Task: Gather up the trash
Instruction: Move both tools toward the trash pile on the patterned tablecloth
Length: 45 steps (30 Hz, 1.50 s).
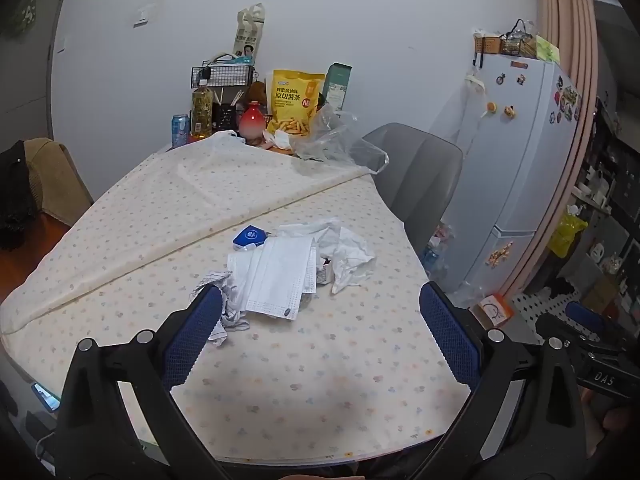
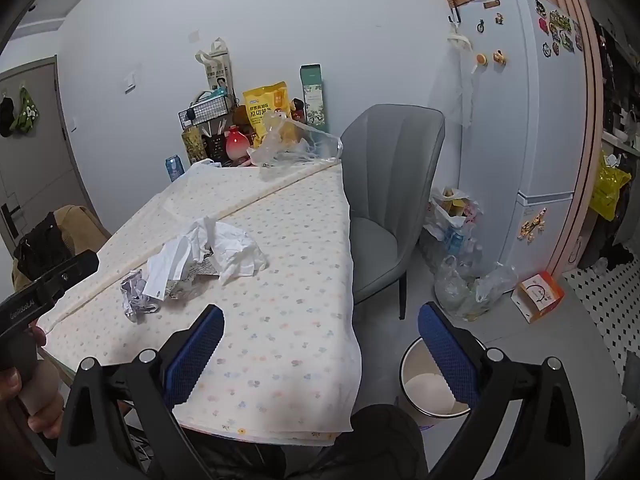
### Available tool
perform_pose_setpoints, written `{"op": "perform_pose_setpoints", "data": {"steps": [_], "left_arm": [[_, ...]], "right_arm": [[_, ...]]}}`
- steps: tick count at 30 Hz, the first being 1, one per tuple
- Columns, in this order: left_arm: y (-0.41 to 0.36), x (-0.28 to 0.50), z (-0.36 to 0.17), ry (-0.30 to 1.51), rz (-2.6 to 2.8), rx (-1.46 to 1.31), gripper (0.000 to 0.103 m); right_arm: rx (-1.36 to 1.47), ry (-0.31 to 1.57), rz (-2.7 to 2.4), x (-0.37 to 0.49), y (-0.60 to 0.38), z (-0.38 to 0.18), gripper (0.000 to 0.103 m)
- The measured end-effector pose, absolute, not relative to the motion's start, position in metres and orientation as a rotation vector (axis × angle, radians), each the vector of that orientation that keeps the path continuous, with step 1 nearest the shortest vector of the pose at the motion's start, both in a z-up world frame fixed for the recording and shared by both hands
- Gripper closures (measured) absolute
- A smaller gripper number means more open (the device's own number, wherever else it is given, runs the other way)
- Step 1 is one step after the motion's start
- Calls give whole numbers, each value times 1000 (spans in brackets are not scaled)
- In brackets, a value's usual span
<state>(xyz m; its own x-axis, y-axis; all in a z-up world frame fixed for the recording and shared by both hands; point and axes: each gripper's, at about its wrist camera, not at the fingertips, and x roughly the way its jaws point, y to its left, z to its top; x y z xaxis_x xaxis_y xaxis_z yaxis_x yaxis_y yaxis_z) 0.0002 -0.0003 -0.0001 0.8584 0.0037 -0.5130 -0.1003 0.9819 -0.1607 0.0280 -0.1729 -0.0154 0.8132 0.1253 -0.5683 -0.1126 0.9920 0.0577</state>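
Both my grippers are spread wide, nothing between the pads. The left gripper (image 1: pixel 320 320) hangs over the near table (image 1: pixel 300 392) edge, aimed at the trash pile (image 1: pixel 296 268): a face mask (image 1: pixel 276 280), crumpled tissue (image 1: pixel 348 256), scraps of paper (image 1: pixel 224 312) and a blue packet (image 1: pixel 250 237), all touching mid-table. My right gripper (image 2: pixel 320 340) straddles the table's corner, with the bin (image 2: pixel 428 384) on the floor just beside it, by the grey chair (image 2: pixel 384 200).
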Motion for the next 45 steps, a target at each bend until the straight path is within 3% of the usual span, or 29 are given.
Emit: {"op": "perform_pose_setpoints", "data": {"steps": [45], "left_arm": [[-17, 13, -3, 515, -18, -166, 5]], "right_arm": [[-16, 557, 42, 19, -182, -3, 8]]}}
